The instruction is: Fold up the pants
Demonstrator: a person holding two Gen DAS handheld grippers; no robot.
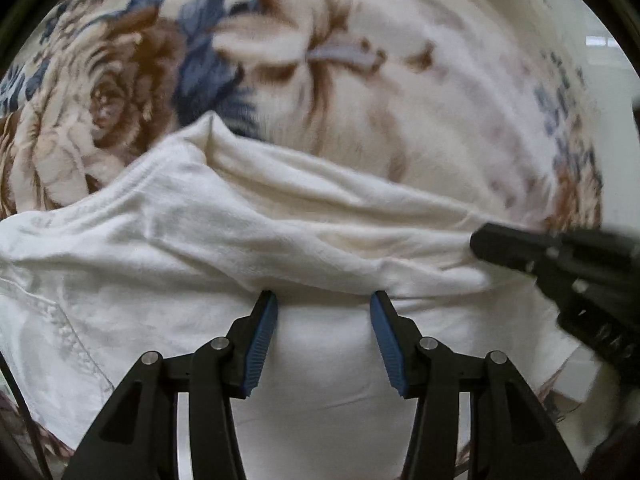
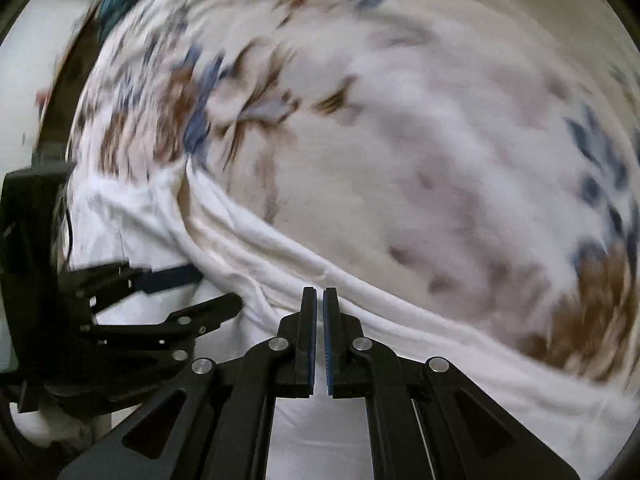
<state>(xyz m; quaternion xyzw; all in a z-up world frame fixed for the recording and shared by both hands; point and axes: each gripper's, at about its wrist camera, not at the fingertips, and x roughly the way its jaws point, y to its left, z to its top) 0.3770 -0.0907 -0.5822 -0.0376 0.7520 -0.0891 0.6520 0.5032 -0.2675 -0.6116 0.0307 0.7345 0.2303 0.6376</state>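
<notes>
White cotton pants [image 1: 248,240] lie rumpled on a cream blanket with brown and blue flower print [image 1: 120,92], a raised fold ridge running across the cloth. Stitched pocket seam visible at the left of the left wrist view.

Left gripper [image 1: 324,304]: black arms, blue ribbed pads, pointing steeply down at the pants. Fingers [image 1: 262,340] part open, tips right at the fold ridge, smooth white cloth showing in the gap; pads not pressing on anything, as far as I can see.

Right gripper [image 2: 319,292]: fingers [image 2: 308,340] closed, only a thin slit between the pads. Tips sit over the pants' fold edge; cannot tell if any cloth is pinched. In the left wrist view it shows at the right edge, tip against the cloth. Right wrist view is heavily motion-blurred.
</notes>
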